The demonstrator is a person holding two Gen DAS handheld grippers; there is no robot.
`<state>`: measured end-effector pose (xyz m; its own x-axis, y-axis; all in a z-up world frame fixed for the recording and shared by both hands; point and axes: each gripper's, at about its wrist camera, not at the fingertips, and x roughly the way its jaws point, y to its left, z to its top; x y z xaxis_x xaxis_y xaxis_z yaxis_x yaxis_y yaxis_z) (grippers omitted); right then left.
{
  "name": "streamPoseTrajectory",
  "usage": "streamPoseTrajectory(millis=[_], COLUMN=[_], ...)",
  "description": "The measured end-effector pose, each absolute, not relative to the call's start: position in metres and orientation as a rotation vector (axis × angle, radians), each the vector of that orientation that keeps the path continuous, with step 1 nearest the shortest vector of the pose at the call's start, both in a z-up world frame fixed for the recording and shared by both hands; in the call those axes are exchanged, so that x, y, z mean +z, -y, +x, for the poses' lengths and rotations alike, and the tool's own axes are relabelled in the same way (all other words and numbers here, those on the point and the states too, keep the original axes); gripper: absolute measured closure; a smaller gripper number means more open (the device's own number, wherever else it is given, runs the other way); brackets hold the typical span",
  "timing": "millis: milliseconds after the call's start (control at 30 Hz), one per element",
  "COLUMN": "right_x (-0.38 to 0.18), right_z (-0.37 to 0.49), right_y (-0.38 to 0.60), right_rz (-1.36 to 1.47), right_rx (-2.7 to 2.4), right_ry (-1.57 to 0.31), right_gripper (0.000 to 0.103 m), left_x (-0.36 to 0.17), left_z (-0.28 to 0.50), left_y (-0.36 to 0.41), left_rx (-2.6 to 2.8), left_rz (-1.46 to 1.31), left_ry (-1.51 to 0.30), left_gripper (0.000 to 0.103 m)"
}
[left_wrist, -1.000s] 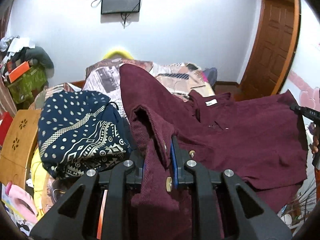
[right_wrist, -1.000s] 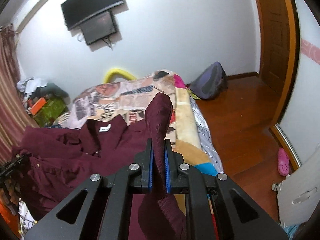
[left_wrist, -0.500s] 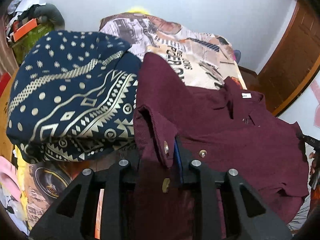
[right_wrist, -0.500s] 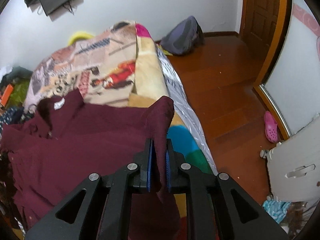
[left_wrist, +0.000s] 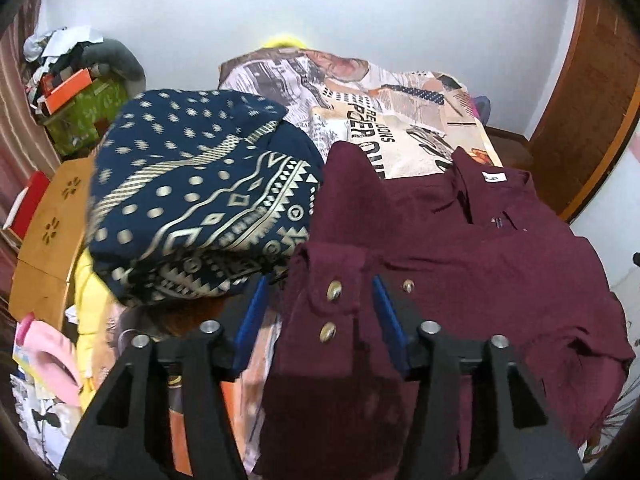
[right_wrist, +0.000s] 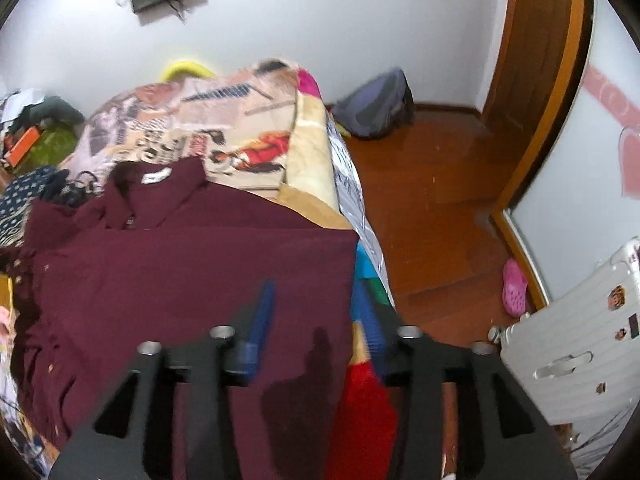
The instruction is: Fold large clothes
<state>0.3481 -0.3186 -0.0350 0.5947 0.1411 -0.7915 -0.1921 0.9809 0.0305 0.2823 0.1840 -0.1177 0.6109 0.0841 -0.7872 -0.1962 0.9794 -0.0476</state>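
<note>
Both grippers have just been opening: the left gripper [left_wrist: 318, 312] now stands spread on either side of the buttoned sleeve cuff [left_wrist: 326, 308] it pinched a second ago, and the right gripper [right_wrist: 316, 320] stands spread over the side edge it had clamped. The maroon corduroy shirt [right_wrist: 192, 264] now lies flat on the printed bedspread [right_wrist: 248, 120], collar away from the cameras, beside the folded navy patterned garment [left_wrist: 200, 204]. This release suggests the spreading step is complete; the first fold is not yet made.
</note>
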Motion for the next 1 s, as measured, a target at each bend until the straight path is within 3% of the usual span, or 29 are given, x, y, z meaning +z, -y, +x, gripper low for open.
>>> streamPoseTrajectory(millis=[67,267,633,1000], right_x=[-0.027,-0.022,-0.066,-0.108], right_z=[0.331,0.29,0.231,0.203], right_y=[0.315,0.31,0.3,0.301], right_rz=[-0.06,-0.027,0.053,0.22], right_rx=[0.207,0.245,0.246,0.239], right_ry=[-0.881,-0.87,-0.999,-1.136], right_gripper=[0.049,0.048,0.048,0.048], left_x=[-0.112,-0.115,-0.183,-0.242], left_z=[0.269,0.227,0.168,0.149], left_y=[-0.186,-0.197,-0.204,-0.201], left_rx=[0.162,0.168,0.117,-0.002], left_rz=[-0.14,-0.171,-0.282,-0.598], left_ry=[-0.888,-0.893,-1.061,-1.123], left_gripper=[0.038,0.025,0.024,0.024])
